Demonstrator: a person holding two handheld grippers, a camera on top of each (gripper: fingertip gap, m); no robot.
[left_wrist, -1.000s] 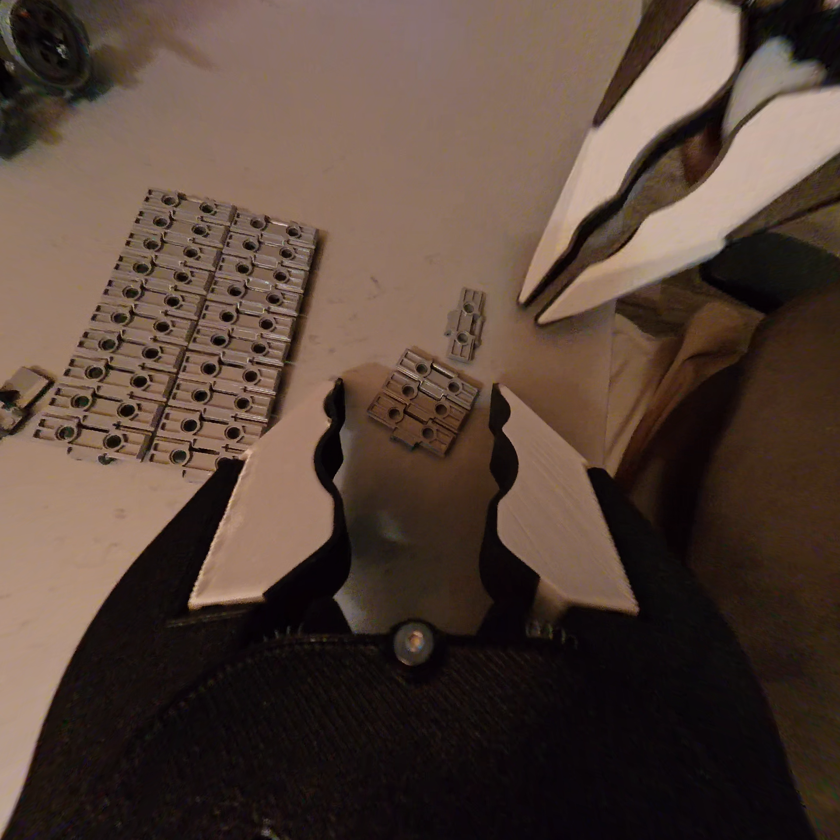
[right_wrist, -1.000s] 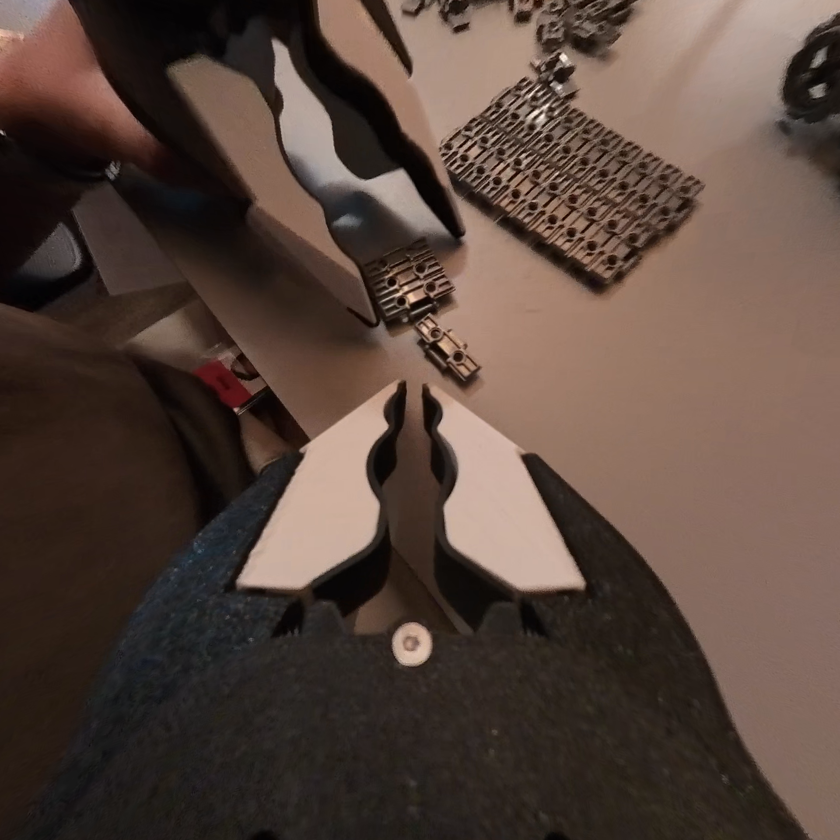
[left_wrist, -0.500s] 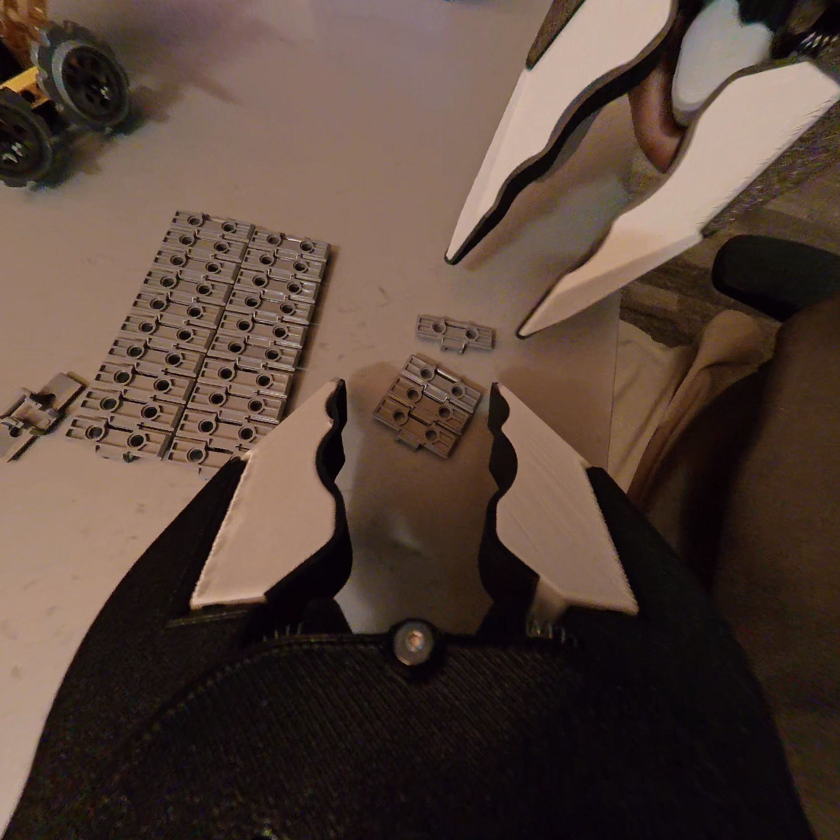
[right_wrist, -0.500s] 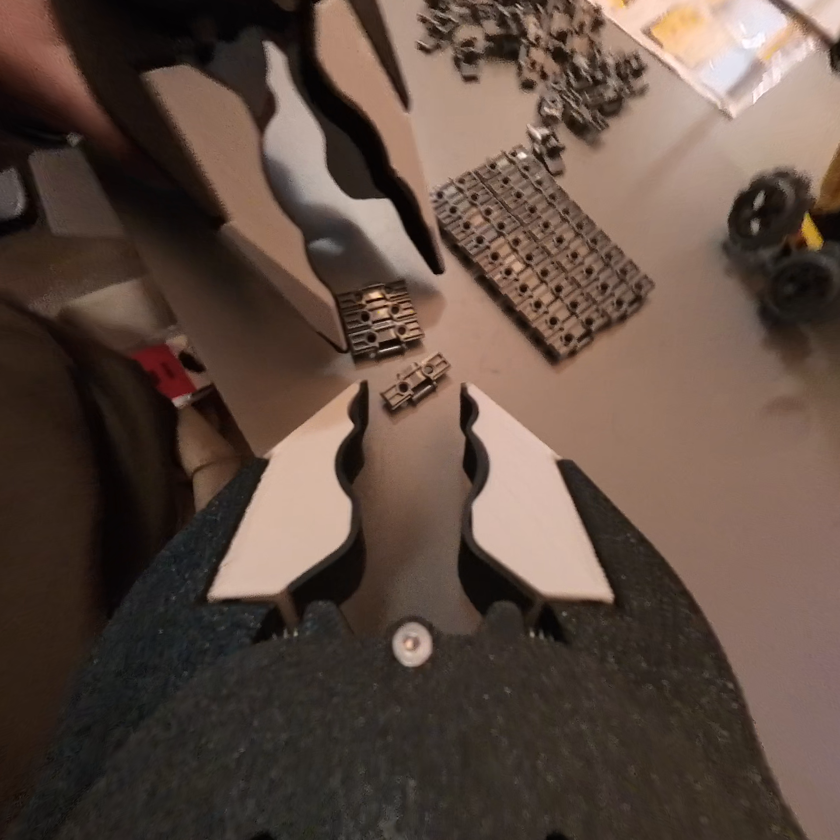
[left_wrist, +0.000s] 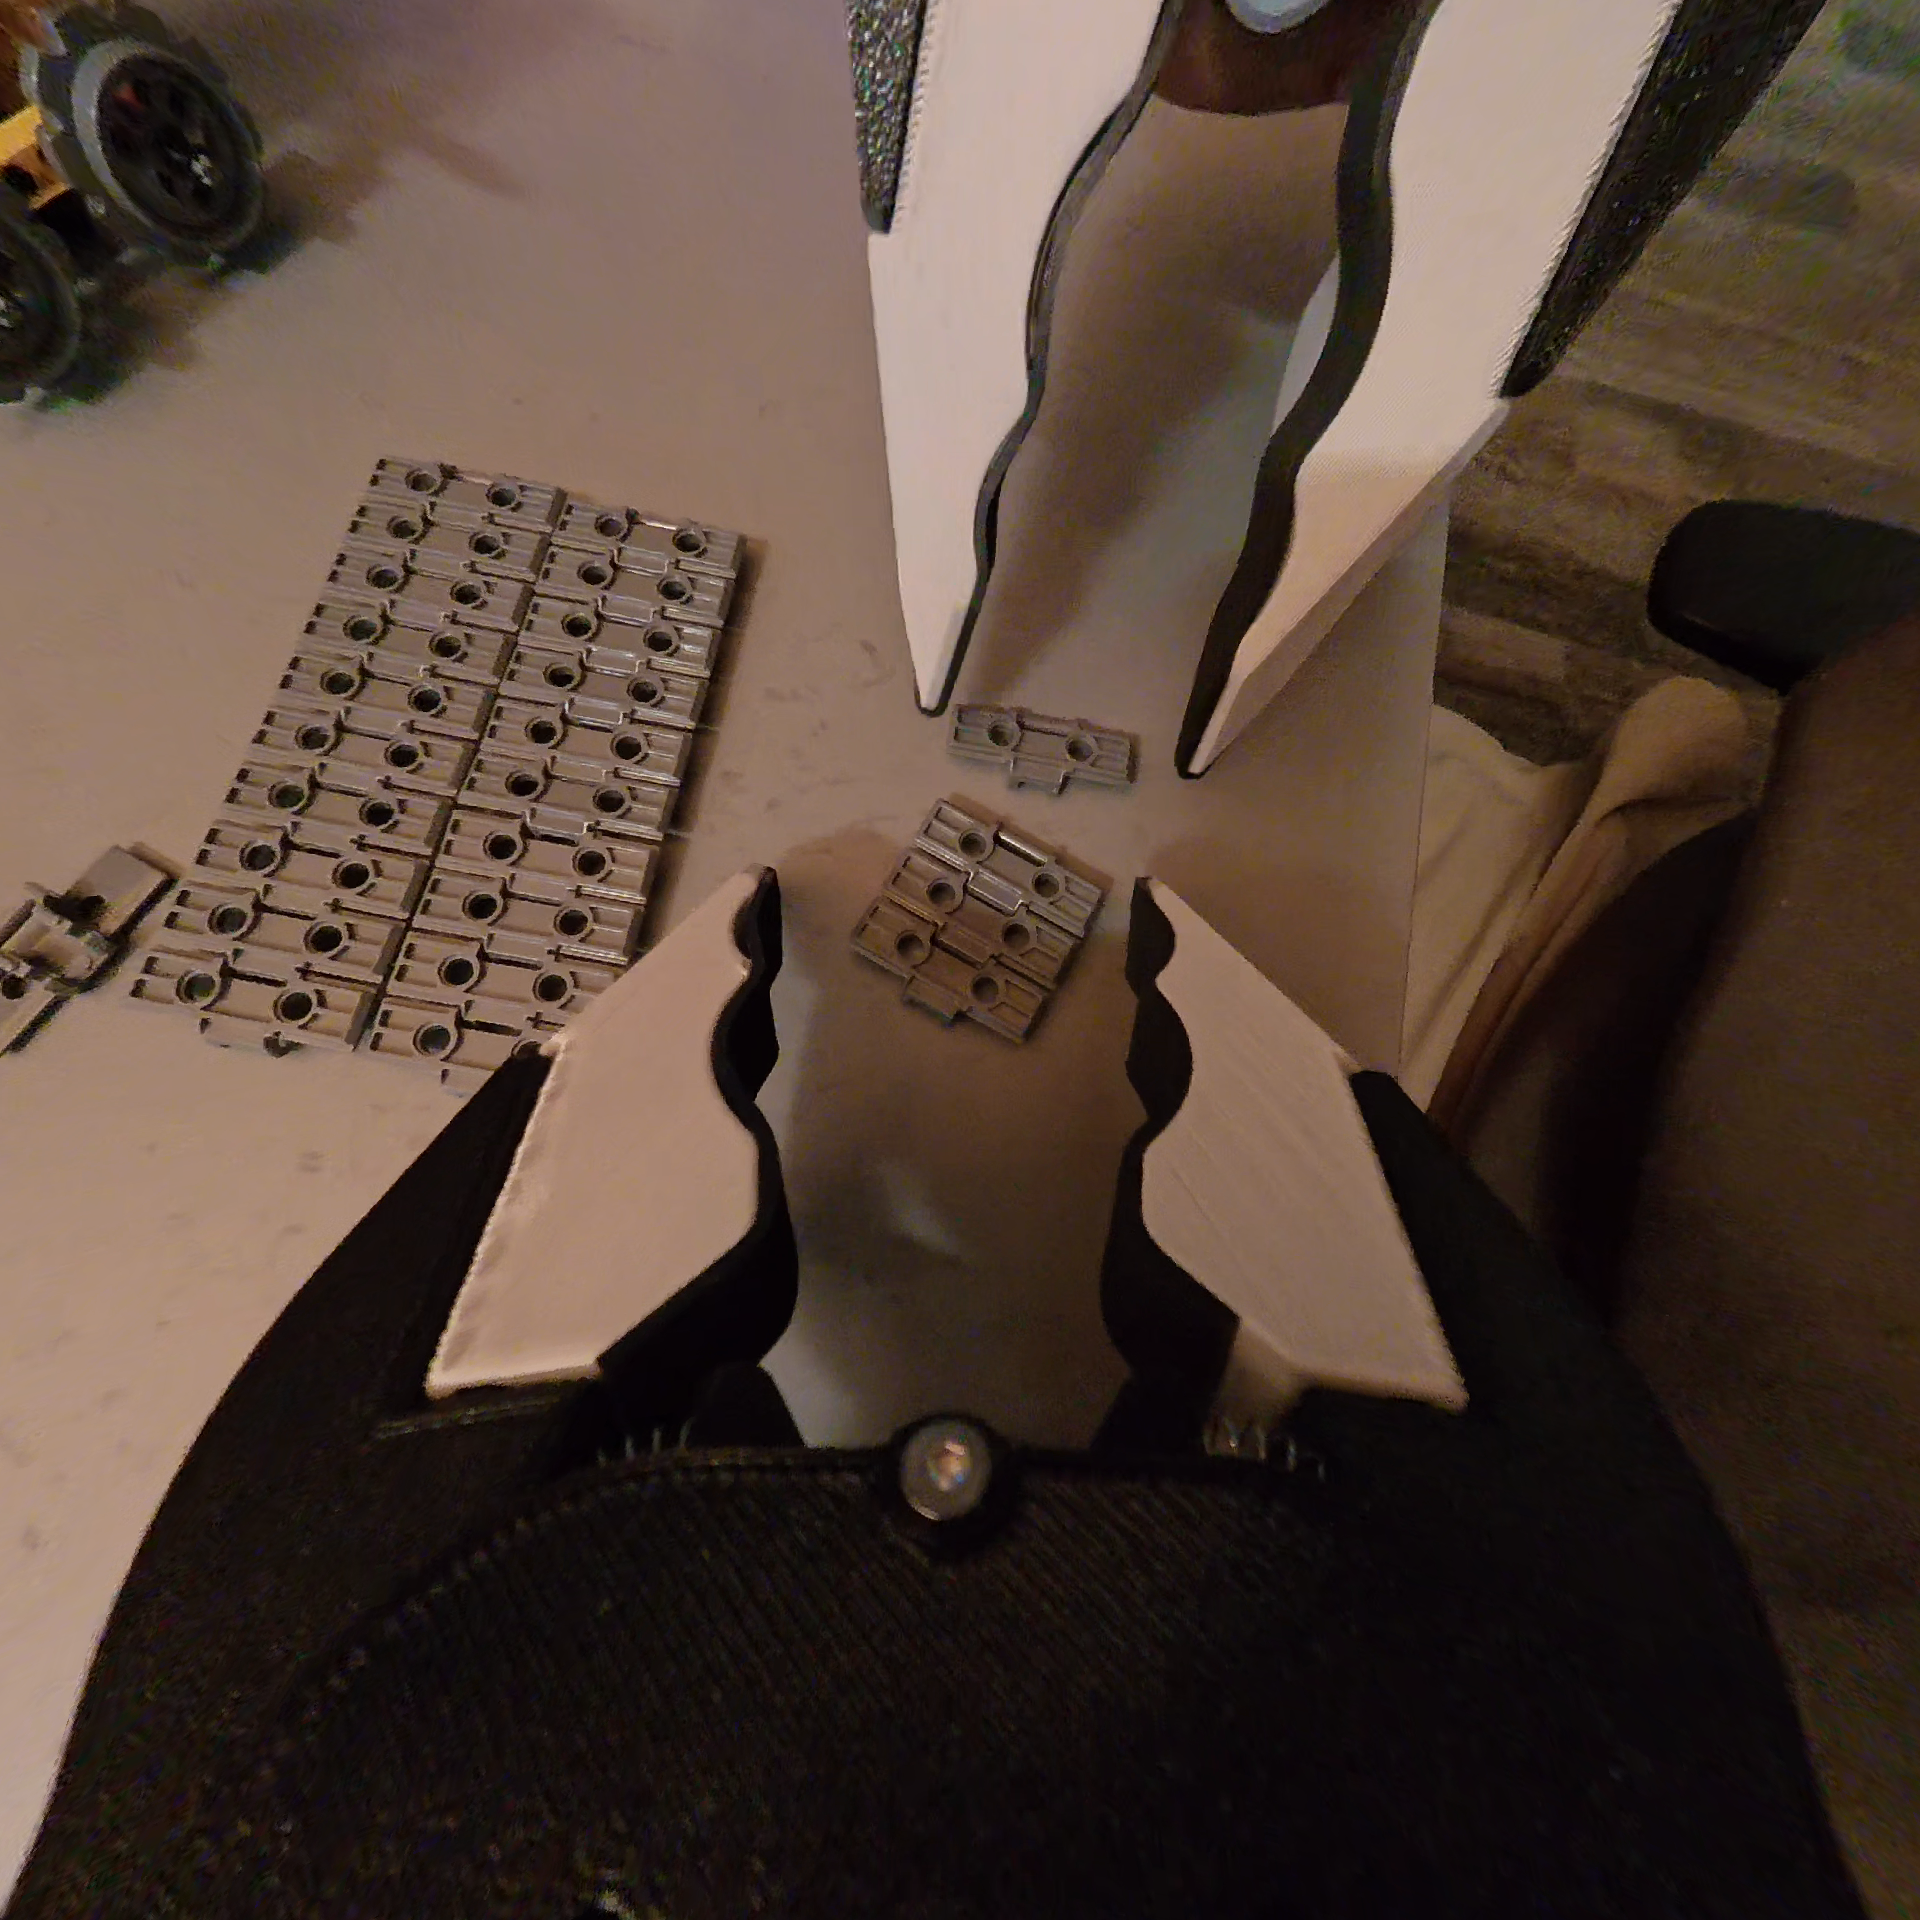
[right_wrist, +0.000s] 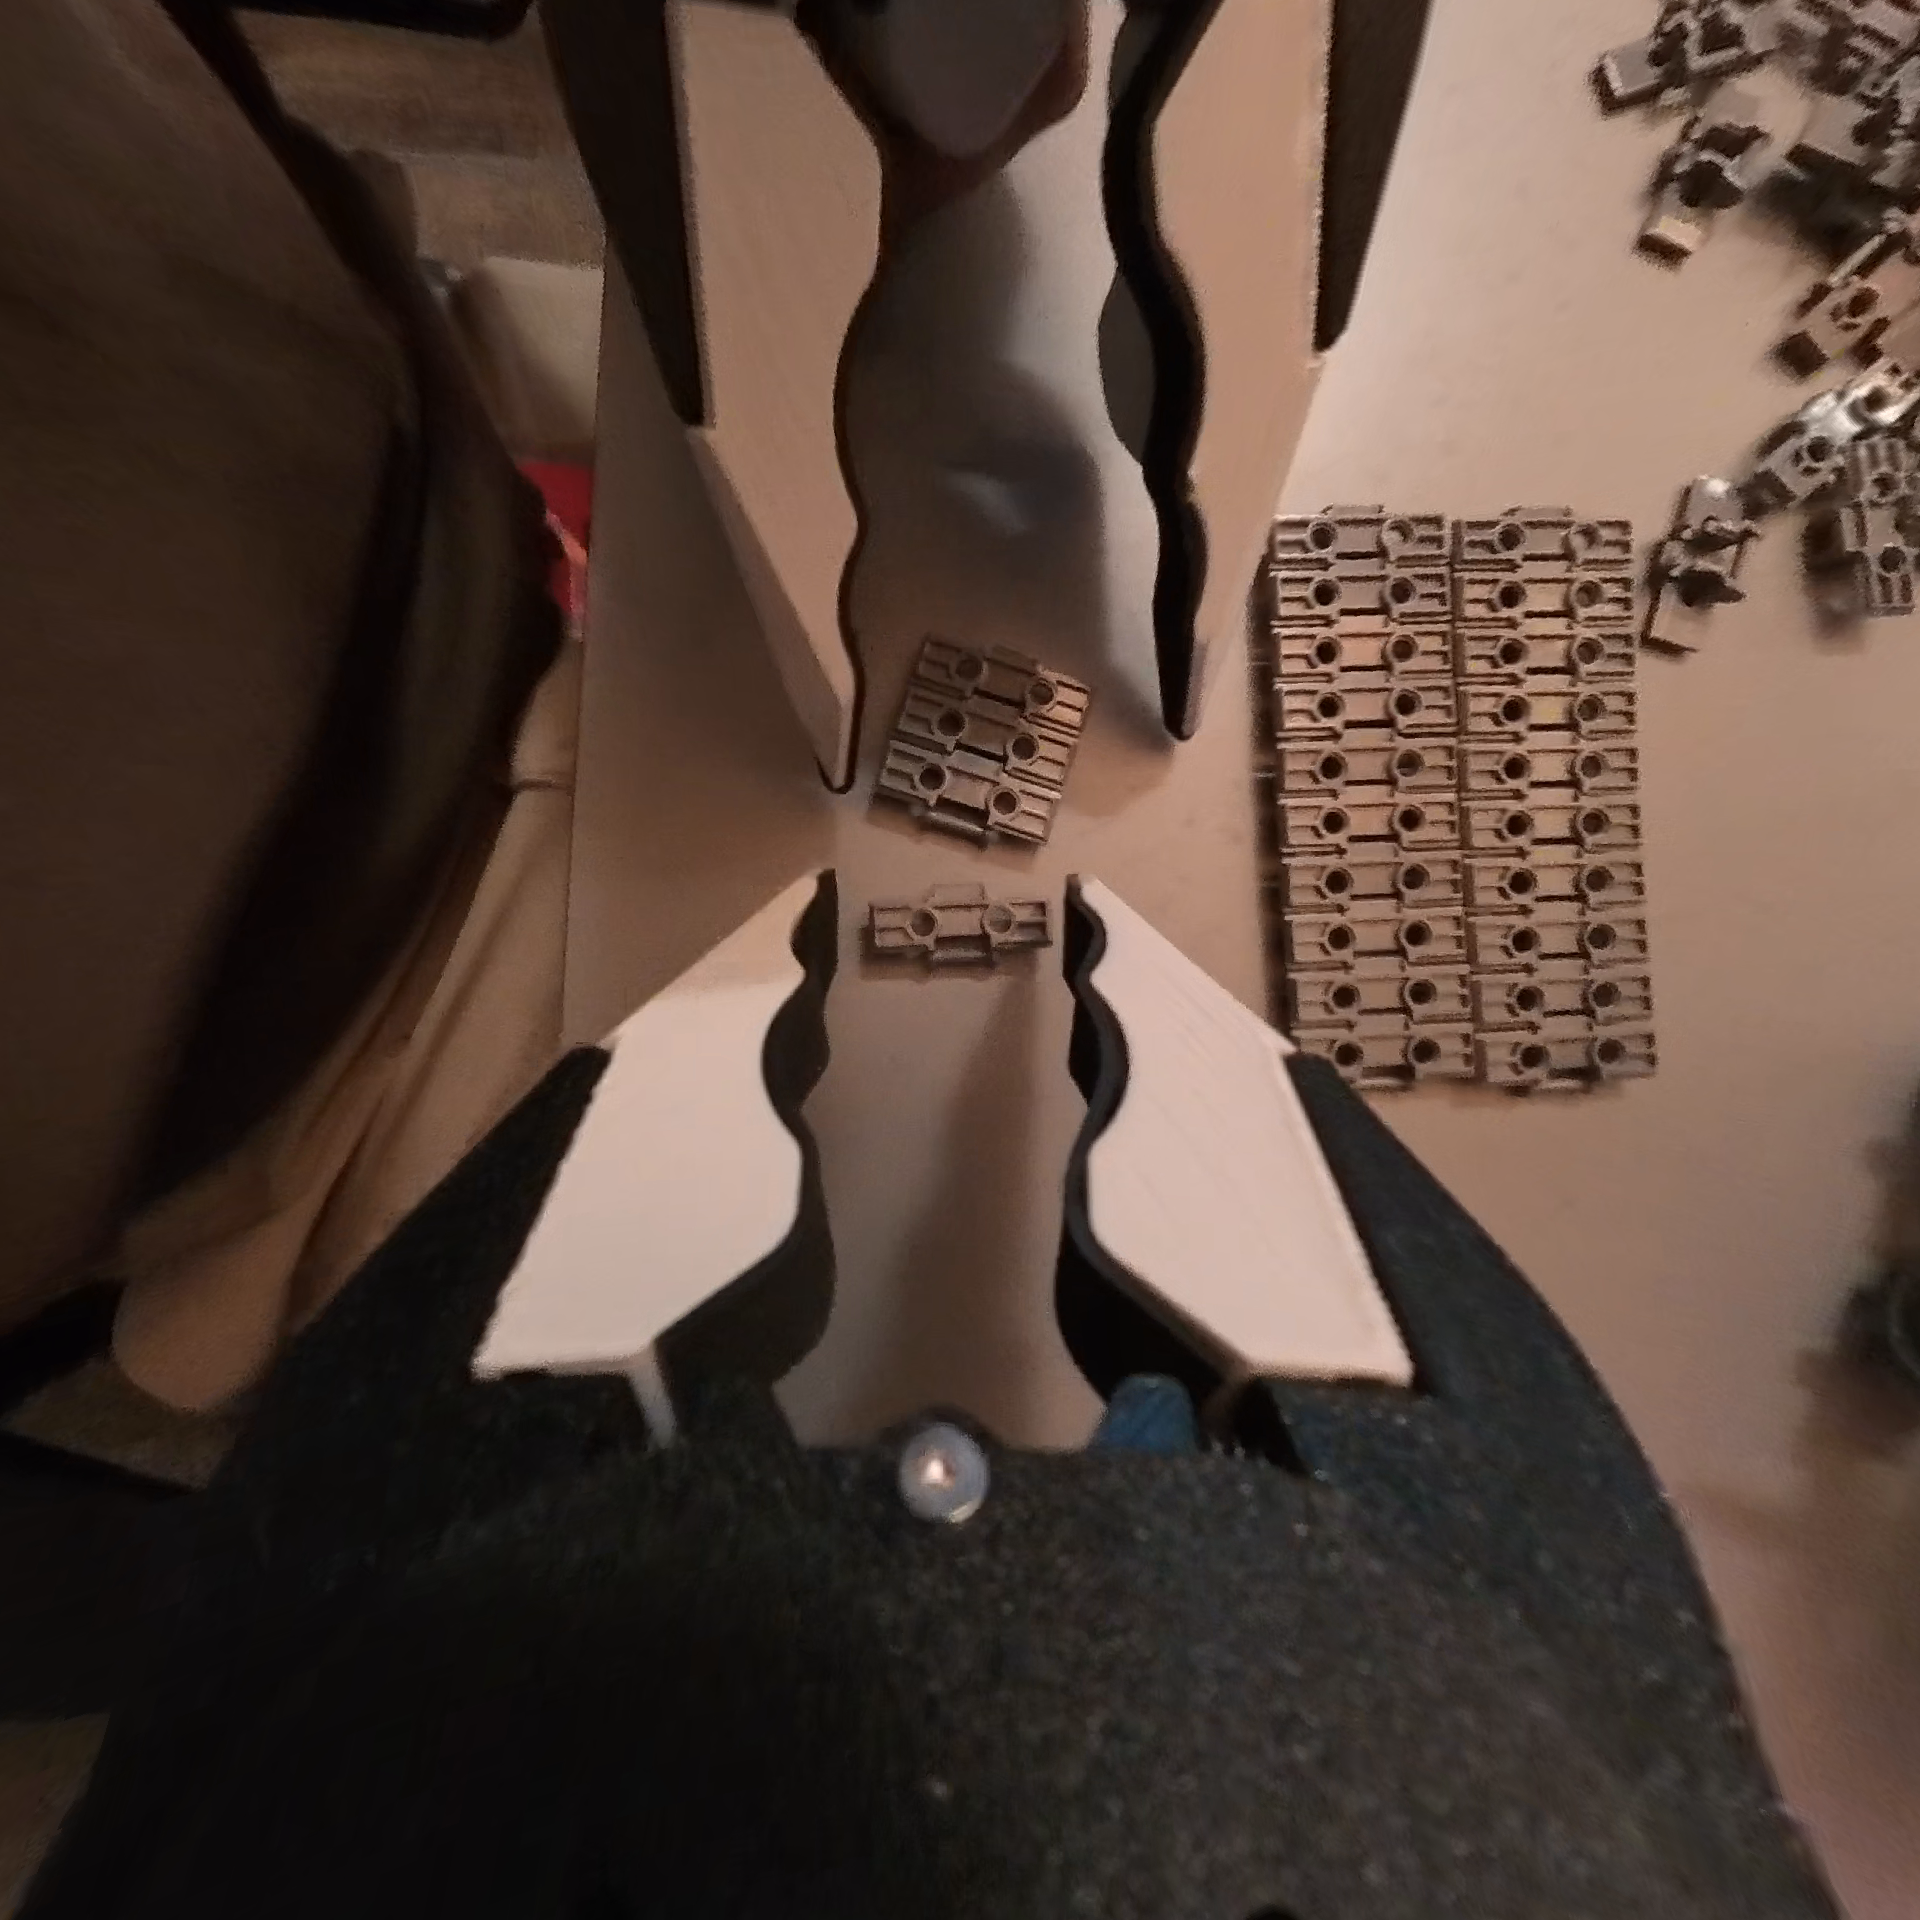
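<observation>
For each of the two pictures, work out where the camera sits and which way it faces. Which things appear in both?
Left wrist view: on the left gripper, open, looking down at the short joined strip; right gripper opposite.
Right wrist view: on the right gripper, open, looking down at the single link between its tips; left gripper opposite.
Shared: both pieces, the large link mat and the table; the cameras face each other.

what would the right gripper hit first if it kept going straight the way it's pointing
Most likely the single grey track link, lying on the table between the open right gripper tips. Beyond it sits the small joined block of links. Height above the table is unclear.
</observation>
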